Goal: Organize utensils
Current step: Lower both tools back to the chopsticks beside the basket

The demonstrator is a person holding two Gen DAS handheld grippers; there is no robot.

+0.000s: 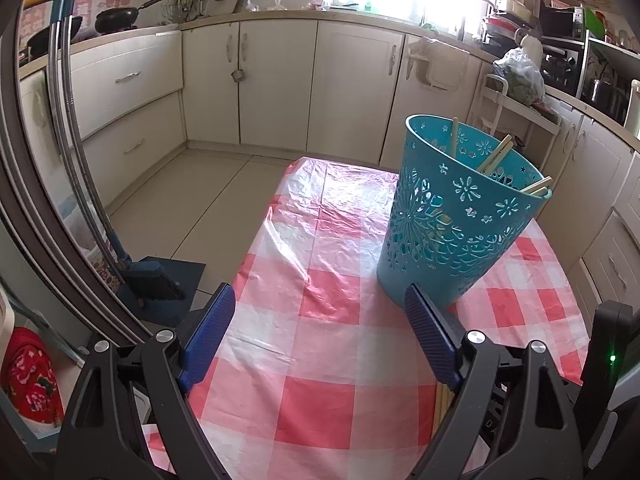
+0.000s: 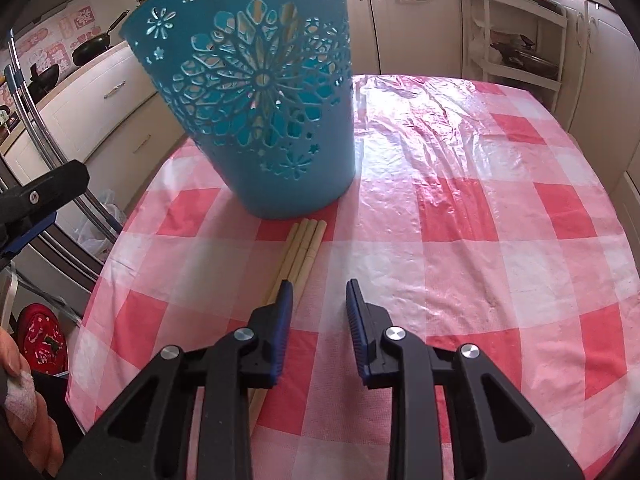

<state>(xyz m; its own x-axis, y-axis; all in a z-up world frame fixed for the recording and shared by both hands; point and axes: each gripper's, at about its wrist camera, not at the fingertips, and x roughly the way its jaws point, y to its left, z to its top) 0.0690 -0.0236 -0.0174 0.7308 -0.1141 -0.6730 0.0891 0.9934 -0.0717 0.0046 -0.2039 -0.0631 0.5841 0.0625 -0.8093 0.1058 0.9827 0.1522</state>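
Pale wooden chopsticks point(image 2: 298, 254) are laid on the checked-cloth counter point(image 2: 480, 240), long axis toward the perforated teal plastic basket point(image 2: 260, 100), under the right hand-held gripper point(image 2: 318, 294)'s left finger. It is nearer, part-open, empty; the left hand-held gripper point(image 1: 320, 308) is wide, empty.

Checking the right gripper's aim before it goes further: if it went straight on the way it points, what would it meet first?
Probably the checked tablecloth, just right of the loose chopsticks; the right gripper is open with nothing between its fingers. The blue basket stands further on, though depth is unclear.
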